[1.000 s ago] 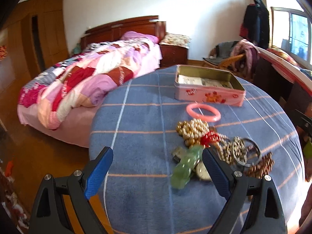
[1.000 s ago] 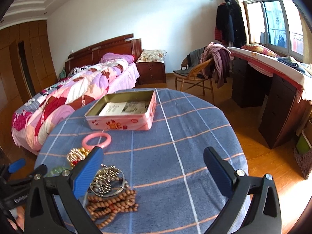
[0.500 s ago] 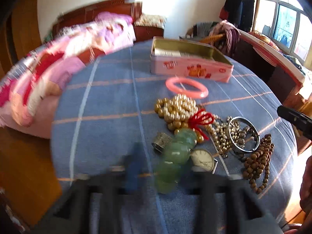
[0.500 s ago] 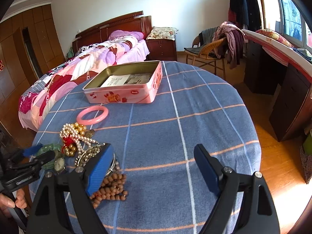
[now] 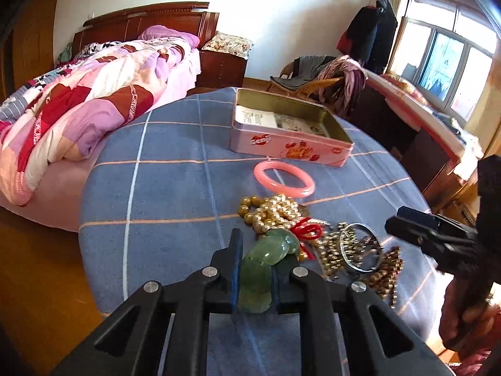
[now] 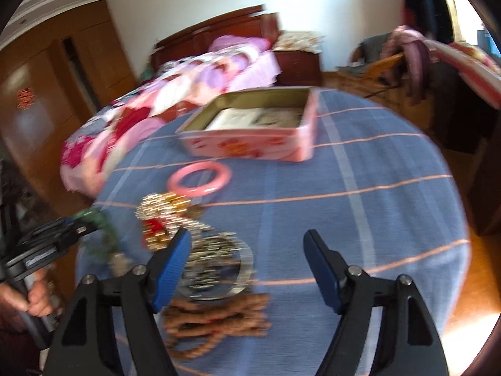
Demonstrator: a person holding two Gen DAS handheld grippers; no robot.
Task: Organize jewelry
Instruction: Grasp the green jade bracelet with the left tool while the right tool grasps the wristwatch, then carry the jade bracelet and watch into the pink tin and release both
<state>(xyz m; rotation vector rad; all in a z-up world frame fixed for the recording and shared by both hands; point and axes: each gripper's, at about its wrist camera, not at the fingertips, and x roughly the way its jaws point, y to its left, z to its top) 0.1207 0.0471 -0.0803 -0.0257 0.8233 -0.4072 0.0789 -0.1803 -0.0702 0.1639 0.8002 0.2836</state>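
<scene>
the left gripper [image 5: 255, 277] is clamping its blue pads narrowly around the green jade bracelet [image 5: 263, 266], holding it at the near edge of the jewelry pile on the blue checked tablecloth [image 5: 162, 194]. just beyond the bracelet, a pearl and gold bead strand [image 5: 272, 211] with a red tassel [image 5: 308, 230] is lying beside a silver bangle [image 5: 360, 250] and brown wooden beads [image 5: 386, 271] to the right. farther off, a pink bangle [image 5: 283, 178] is sitting just in front of the open pink tin [image 5: 288, 147], which is holding printed paper. the right gripper [image 6: 247, 269] is hovering wide open above the silver bangle [image 6: 219, 266] and the wooden beads [image 6: 216, 322], gripping nothing; its view is blurring. a bed [image 5: 78, 94] is standing to the far left.
</scene>
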